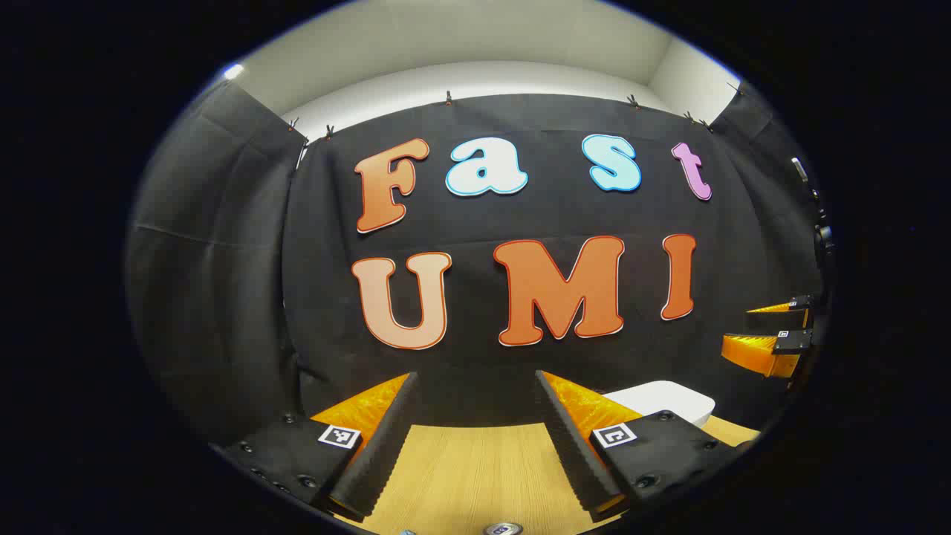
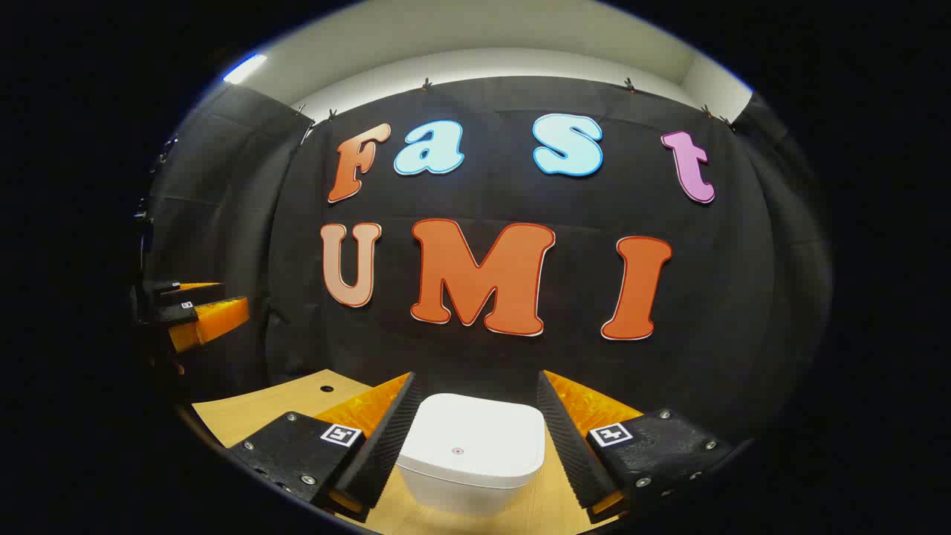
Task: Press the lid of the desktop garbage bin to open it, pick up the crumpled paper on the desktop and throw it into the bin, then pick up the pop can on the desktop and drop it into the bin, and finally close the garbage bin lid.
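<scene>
The white desktop bin point(image 2: 475, 446) stands on the wooden table point(image 2: 245, 416) with its lid down and a small red dot on top. My right gripper point(image 2: 475, 375) is open and raised, its fingers to either side of the bin from behind and not touching it. My left gripper point(image 1: 475, 375) is open over bare table, with the bin point(image 1: 661, 401) off to its right. A small silvery round top point(image 1: 502, 529), possibly the pop can, peeks in at the bottom edge between the left fingers.
The wooden table point(image 1: 475, 468) runs up to the black cloth wall. A small round hole point(image 2: 327, 388) sits in the tabletop left of the bin. Each gripper appears in the other's view, held high: the right gripper point(image 1: 750, 331) and the left gripper point(image 2: 212, 303).
</scene>
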Tool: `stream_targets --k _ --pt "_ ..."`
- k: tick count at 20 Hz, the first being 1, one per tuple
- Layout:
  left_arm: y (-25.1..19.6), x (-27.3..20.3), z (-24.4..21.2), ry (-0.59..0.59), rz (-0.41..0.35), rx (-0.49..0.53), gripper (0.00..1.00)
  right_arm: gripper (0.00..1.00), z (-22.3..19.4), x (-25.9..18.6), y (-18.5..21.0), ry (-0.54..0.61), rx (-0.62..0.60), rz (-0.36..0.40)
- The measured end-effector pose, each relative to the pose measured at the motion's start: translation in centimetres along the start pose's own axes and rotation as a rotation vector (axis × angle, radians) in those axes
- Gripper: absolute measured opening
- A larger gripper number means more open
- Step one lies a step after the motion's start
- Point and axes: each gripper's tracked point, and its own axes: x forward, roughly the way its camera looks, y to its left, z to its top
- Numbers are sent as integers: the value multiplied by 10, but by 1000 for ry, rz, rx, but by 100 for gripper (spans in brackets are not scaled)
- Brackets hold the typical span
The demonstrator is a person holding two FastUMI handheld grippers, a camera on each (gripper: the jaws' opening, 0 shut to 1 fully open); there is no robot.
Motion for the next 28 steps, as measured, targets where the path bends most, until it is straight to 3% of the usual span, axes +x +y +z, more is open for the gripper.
stream_targets --k 14,18,22,24,28 --pt "5 -13 -18 52 114 14 98 96 -13 28 1 13 39 94" --pt "12 -11 -17 51 110 24 99 95 -19 36 8 29 36 88" --pt "30 -2 -22 46 77 12 100 95 -16 42 14 29 20 36" --pt "40 4 -22 44 40 8 96 95 -18 44 14 38 6 -21" --pt "65 17 -21 12 -17 34 100 95 -11 44 18 45 -14 -127"
